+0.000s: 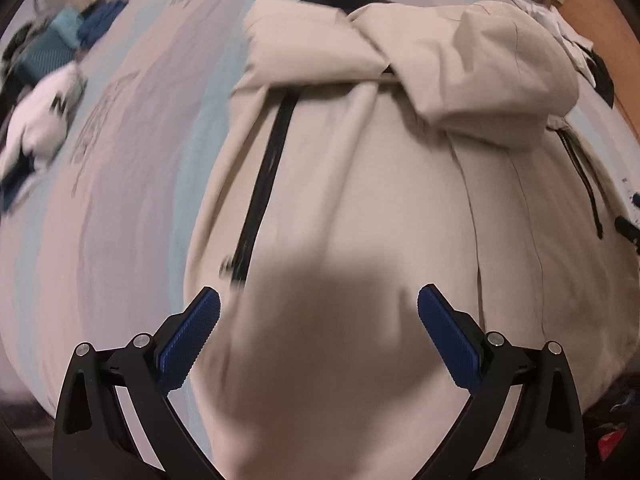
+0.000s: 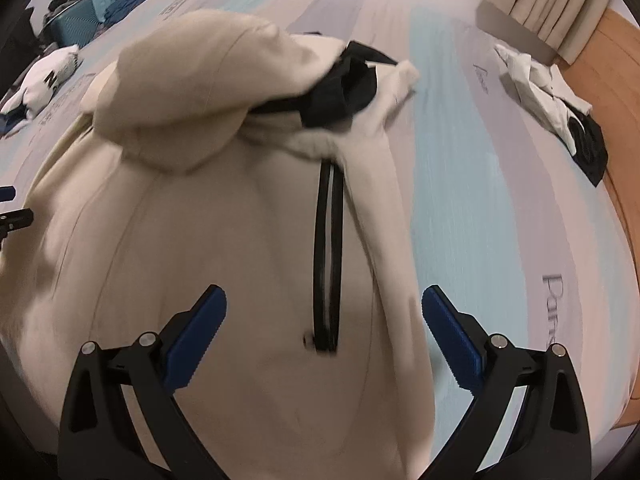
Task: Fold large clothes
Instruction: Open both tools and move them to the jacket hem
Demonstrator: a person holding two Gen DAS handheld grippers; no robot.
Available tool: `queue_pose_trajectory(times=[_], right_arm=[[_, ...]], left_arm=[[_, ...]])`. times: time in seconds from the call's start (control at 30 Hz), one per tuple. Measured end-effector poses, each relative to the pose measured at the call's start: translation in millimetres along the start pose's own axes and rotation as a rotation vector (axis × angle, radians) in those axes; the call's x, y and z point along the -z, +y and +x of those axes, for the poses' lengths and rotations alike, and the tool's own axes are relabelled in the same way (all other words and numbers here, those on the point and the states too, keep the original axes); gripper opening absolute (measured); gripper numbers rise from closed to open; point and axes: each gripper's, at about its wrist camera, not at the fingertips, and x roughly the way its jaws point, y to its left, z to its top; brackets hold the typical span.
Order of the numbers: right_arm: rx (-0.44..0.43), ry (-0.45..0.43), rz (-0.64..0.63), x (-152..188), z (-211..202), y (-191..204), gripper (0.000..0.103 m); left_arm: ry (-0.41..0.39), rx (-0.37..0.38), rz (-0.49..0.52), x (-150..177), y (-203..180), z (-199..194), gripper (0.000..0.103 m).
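Beige cloth fills both views: the jacket point(image 1: 360, 184) lies spread on the striped bed point(image 1: 120, 200), hem end toward the cameras and collar end at twelve o'clock, where both sleeves point(image 1: 460, 68) are folded in across the chest, a layout that looks meant to narrow the garment before the body is doubled over. Its black zipper point(image 2: 329, 264) runs down the front, and dark lining shows at the collar point(image 2: 348, 88). The left tool point(image 1: 319, 320) hovers above the hem with its jaws wide and nothing between them; the right tool point(image 2: 324, 320) does likewise, jaws wide and bare, straddling the zipper's lower end. Both views are smeared, so whether either one touches the cloth cannot be told. Judging by this, the hem is the likely next hold. Around the jacket, a white garment point(image 1: 44, 116) lies at nine o'clock in the left view, a teal case point(image 2: 82, 20) and blue cloth point(image 2: 128, 0) at ten to eleven o'clock in the right view, and a white-and-black bundle point(image 2: 556, 100) at two o'clock beside the wooden edge point(image 2: 612, 100). None of these lies on the jacket or crowds the fold.
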Motion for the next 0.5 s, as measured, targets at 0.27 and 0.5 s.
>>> queue_pose_trajectory(times=[0.27, 0.5], right_arm=[[-0.008, 0.034, 0.017, 44.4, -10.9, -8.7, 0.094], [0.006, 0.097, 0.044, 78.4, -6.0, -16.6, 0.094]], left_arm=[[0.033, -0.004, -0.1, 54.8, 34.8, -15.8, 0.097], [0.107, 0.035, -0.139, 84.6, 65.9, 3.9, 0.097]])
